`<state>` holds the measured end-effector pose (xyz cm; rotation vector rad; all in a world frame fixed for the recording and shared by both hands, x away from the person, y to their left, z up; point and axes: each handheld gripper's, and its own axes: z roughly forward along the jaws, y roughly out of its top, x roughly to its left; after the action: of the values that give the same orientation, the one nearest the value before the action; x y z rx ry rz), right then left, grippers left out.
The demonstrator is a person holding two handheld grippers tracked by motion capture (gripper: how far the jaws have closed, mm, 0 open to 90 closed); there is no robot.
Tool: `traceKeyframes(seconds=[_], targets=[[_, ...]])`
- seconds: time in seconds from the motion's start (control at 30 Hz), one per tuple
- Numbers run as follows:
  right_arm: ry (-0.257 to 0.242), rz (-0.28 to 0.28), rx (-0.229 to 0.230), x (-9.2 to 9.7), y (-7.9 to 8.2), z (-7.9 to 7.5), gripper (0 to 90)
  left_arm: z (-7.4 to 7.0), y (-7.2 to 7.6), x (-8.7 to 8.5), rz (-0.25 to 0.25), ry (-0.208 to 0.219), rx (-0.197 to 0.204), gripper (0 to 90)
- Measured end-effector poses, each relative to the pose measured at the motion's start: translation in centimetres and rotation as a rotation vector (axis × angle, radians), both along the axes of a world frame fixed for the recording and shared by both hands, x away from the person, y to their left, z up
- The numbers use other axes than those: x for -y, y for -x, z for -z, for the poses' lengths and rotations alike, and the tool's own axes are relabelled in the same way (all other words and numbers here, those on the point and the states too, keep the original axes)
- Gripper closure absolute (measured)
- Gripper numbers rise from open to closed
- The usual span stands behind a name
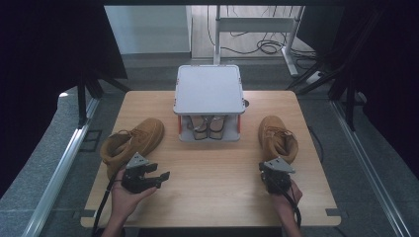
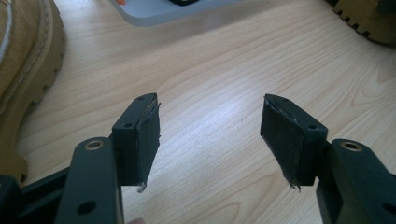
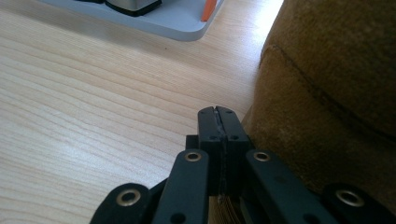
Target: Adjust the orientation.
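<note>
Two tan suede boots stand on the wooden table. The left boot (image 1: 132, 140) lies at the table's left; my left gripper (image 1: 160, 178) sits just in front of it, jaws open, nothing between them. In the left gripper view its pads (image 2: 148, 140) stand wide apart over bare wood, with the boot's sole (image 2: 28, 60) at the left edge. The right boot (image 1: 277, 138) stands at the right, and my right gripper (image 1: 276, 170) is close behind its heel, jaws shut on nothing. In the right gripper view the closed fingertips (image 3: 217, 122) sit beside the boot's suede heel (image 3: 327, 93).
A grey two-tier rack (image 1: 209, 89) with a flat lid stands at the table's far middle, dark shoes on its lower shelf (image 1: 207, 132). Its base corner (image 3: 177, 21) lies ahead of the right gripper. Bare wood (image 1: 212, 173) lies between the hands.
</note>
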<state>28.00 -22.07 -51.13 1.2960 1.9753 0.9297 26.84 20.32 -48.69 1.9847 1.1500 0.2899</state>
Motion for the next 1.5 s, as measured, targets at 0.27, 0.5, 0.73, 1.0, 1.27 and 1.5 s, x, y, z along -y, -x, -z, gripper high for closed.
traceKeyframes(seconds=[0.27,0.5,0.73,1.0,1.27,1.5], targets=[[-0.016,-0.009,0.008,0.6,0.7,-0.1,89.9,0.3,-0.1,-0.1,-0.009,-0.014,-0.029,37.1],[-0.024,0.006,0.009,1.7,1.2,-0.1,90.0,0.4,-0.1,-0.1,-0.006,-0.012,-0.035,37.2],[-0.04,0.013,0.011,2.8,1.5,-0.1,90.0,0.6,-0.2,0.0,-0.003,-0.017,-0.044,37.1],[-0.03,0.045,0.018,4.2,1.9,-0.1,90.0,0.8,-0.2,-0.1,-0.004,-0.023,-0.049,37.1],[-0.054,0.083,0.015,6.0,1.8,-0.1,90.0,0.8,-0.3,-0.3,-0.012,-0.027,-0.05,37.1],[-0.071,0.106,0.02,7.6,1.8,-0.1,90.0,1.0,-0.3,-0.2,-0.01,-0.025,-0.057,37.1]])
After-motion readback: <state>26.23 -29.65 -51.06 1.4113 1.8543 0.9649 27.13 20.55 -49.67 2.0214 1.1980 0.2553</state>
